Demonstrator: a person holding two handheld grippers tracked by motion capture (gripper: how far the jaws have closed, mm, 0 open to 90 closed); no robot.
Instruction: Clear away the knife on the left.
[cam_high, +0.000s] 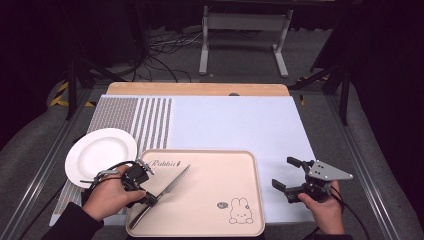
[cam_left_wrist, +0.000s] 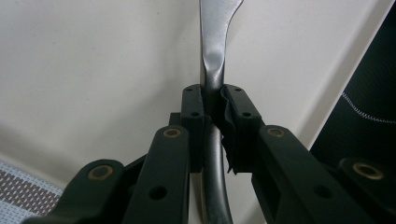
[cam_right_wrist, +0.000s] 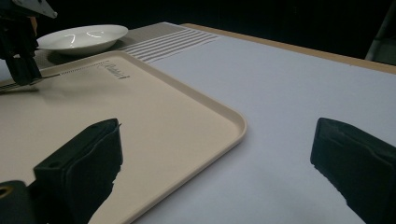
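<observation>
high view: one beige tray (cam_high: 210, 200) at the near edge of the desk (cam_high: 240, 125), printed with "rabbit" lettering at its far left corner and a rabbit drawing at its near right. contents: one knife (cam_high: 167, 192), lying diagonally across the tray's left part, blade toward the far right, handle toward the near left corner. one white plate (cam_high: 100, 155) sits left of the tray, on the striped part of the mat (cam_high: 145, 120); nothing on it. the left gripper (cam_high: 150, 199), held in the left hand (cam_high: 107, 197), is over the tray's left side with its jaws closed on the knife at the handle. the right gripper (cam_high: 290, 177), held in the right hand (cam_high: 322, 207), is off the tray's right edge, over the pale mat, jaws spread wide, nothing between them.

left gripper view: the two black jaws clamp the knife (cam_left_wrist: 212, 79) from both sides at the narrow neck where the handle meets the blade; the tray (cam_left_wrist: 93, 70) surface lies behind it. a patch of woven mat (cam_left_wrist: 23, 196) shows at the lower left.

right gripper view: jaws wide apart, holding nothing. between them, the tray's (cam_right_wrist: 177, 116) right rim and corner and the pale mat (cam_right_wrist: 280, 93). far left, the left gripper (cam_right_wrist: 21, 65) stands on the knife (cam_right_wrist: 28, 84), which lies flat on the tray. the plate (cam_right_wrist: 84, 37) is beyond the tray.

count: trays 1, plates 1, knives 1, grippers 2.
</observation>
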